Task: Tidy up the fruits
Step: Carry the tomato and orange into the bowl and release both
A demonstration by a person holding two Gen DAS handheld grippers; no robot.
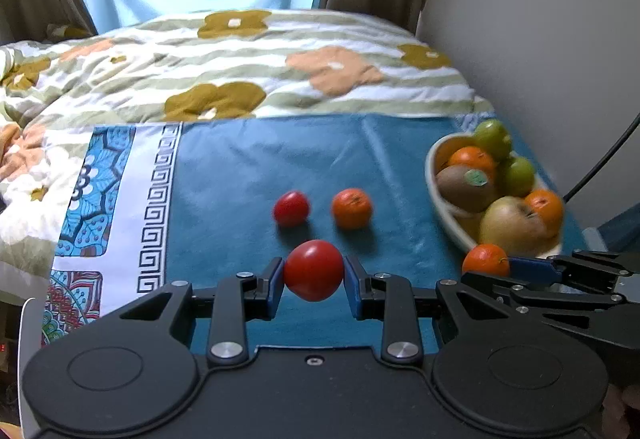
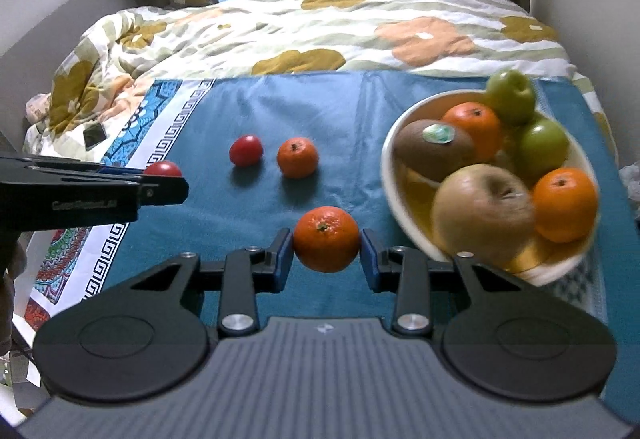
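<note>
Two handheld black grippers with blue pads are working over a teal cloth point(image 2: 340, 111) spread on a bed. The left gripper point(image 1: 314, 273) is pinching a round red tomato point(image 1: 314, 270) between its blue pads, clear of the cloth. The right gripper point(image 2: 327, 245) is pinching a round orange mandarin point(image 2: 327, 239) in the same manner, pads pressed on both flanks of the fruit.

One white oval bowl point(image 2: 390, 175) is sitting at the right side of the cloth, heaped. Inside it: a brown fuzzy kiwi with a green sticker point(image 2: 434, 149) at the left, a large yellow-green apple point(image 2: 482, 215) at the near side, one orange mandarin point(image 2: 476, 123) behind the kiwi, another mandarin point(image 2: 566, 205) against the right rim, and two small green apples point(image 2: 542, 143) at the far side, the upper one riding above the rim. Something yellow is showing under the pile; what it is I cannot tell.

Two loose fruits are lying on the cloth left of the bowl, side by side but apart: a small red tomato point(image 2: 246, 150) and a small mandarin point(image 2: 298, 157) to its right.

A floral quilt in white, olive and peach point(image 2: 360, 27) is covering the bed beyond the cloth. A patterned border of blue and white key-fret point(image 1: 154, 207) is running down the cloth's left edge. A dark flat phone-like object point(image 2: 95, 136) is lying on the quilt at the left.
</note>
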